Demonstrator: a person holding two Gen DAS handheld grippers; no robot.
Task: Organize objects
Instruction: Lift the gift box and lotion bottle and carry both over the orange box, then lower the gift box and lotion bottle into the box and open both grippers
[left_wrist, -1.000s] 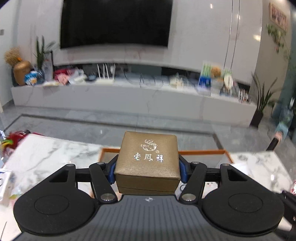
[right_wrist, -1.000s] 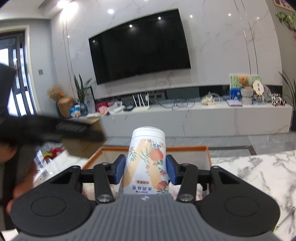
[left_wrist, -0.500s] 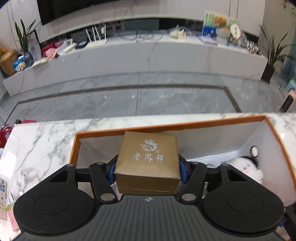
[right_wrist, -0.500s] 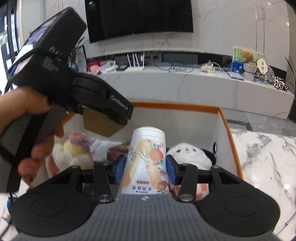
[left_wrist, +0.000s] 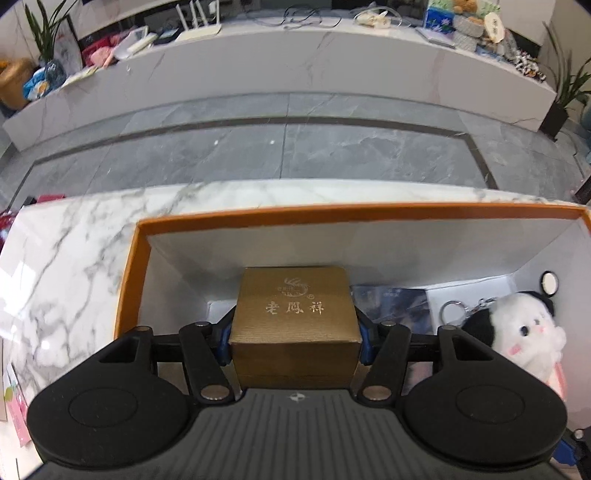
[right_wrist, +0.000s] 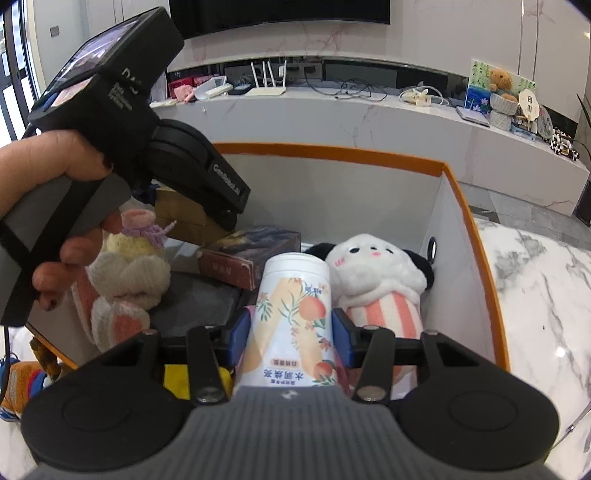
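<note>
Your left hand-held gripper (left_wrist: 295, 343), jaws closing, clamps the textured gold cube box (left_wrist: 293, 317); your right hand-held gripper (right_wrist: 291, 332) clamps the smooth cylindrical can (right_wrist: 293, 314); both now sit lower inside the orange-rimmed box (left_wrist: 332, 214).

left gripper (left_wrist: 294, 334) closing, right gripper (right_wrist: 291, 329) clamped

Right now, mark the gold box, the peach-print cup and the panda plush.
gold box (left_wrist: 293, 295), left wrist view, on its printed lid.
peach-print cup (right_wrist: 291, 314), right wrist view, on its printed side wall.
panda plush (right_wrist: 373, 266), right wrist view, on its white face.
</note>
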